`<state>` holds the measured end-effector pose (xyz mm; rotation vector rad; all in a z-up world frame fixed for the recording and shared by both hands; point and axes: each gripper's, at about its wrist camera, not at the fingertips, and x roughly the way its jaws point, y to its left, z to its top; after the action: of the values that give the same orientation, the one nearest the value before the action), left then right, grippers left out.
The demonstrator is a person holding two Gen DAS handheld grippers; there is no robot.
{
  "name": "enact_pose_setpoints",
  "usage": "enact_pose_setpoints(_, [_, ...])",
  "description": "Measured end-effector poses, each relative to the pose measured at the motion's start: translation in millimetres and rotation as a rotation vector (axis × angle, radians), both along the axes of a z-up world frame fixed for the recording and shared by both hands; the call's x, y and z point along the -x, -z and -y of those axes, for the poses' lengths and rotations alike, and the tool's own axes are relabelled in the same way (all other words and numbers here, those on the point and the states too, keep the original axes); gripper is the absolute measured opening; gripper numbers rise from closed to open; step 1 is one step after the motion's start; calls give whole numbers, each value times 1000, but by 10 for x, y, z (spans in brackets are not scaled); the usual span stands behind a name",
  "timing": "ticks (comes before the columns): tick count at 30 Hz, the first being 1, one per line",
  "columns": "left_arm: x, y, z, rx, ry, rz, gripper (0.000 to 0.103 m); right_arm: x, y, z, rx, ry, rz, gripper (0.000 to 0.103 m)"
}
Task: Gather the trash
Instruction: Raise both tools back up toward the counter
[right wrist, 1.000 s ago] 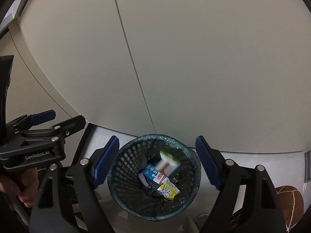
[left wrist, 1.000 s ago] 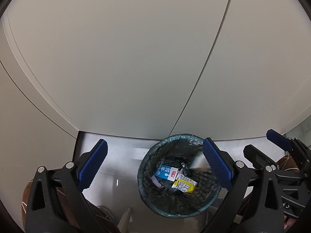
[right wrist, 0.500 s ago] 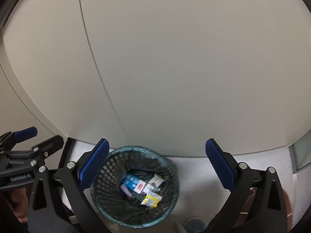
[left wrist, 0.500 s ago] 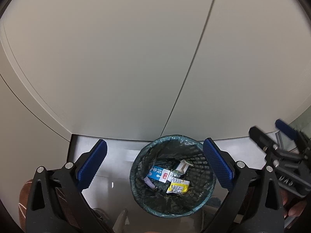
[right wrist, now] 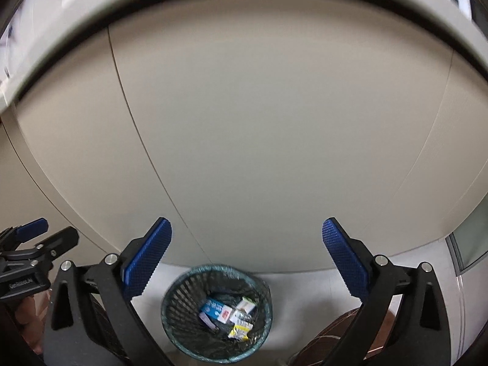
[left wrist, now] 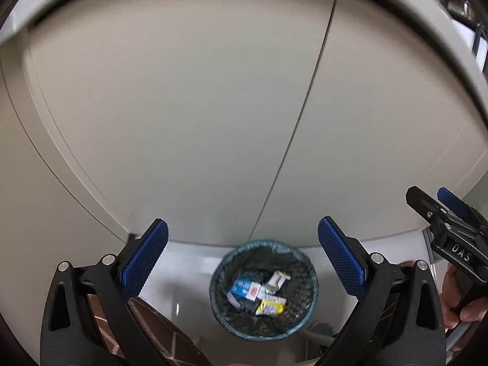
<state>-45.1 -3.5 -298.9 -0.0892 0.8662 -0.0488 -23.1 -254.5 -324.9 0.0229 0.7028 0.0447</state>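
Two hand-held grippers hang above a mesh waste basket (left wrist: 263, 289) that stands on a pale floor (right wrist: 305, 302) at the foot of beige cabinet doors (left wrist: 189, 116). The left gripper (left wrist: 242, 262) has its blue-padded fingers (left wrist: 145, 262) spread wide with nothing between them; the right gripper (right wrist: 245, 263) is likewise spread as far as it goes, and empty.

The trash lies at the bottom of the lined basket: a blue-and-white carton (left wrist: 245, 288) to the left, a small white box (left wrist: 278, 280) on the far right, and a yellow wrapper (left wrist: 270, 307) nearest the cameras. A small purple scrap (right wrist: 207, 319) sits at the left edge of the pile, and a dark liner (right wrist: 219, 340) shows under it all.

Judged by their look, these are light, empty packages. The carton and the box should be stiff enough to pinch across their flat faces, though thin card would crush under a hard squeeze. The wrapper is probably limp and slick, best taken at a crumpled edge. The basket itself looks light and open-walled, easiest to hold by its rim.

A rounded brown patterned object (right wrist: 341, 332) lies on the floor at near right. Whether more litter waits on the worktop above cannot be told.
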Motion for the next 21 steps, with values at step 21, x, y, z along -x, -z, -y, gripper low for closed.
enact_pose_setpoints(21, [205, -2293, 217, -14, -18, 245, 97, 324, -2282, 121, -15, -31, 288, 95])
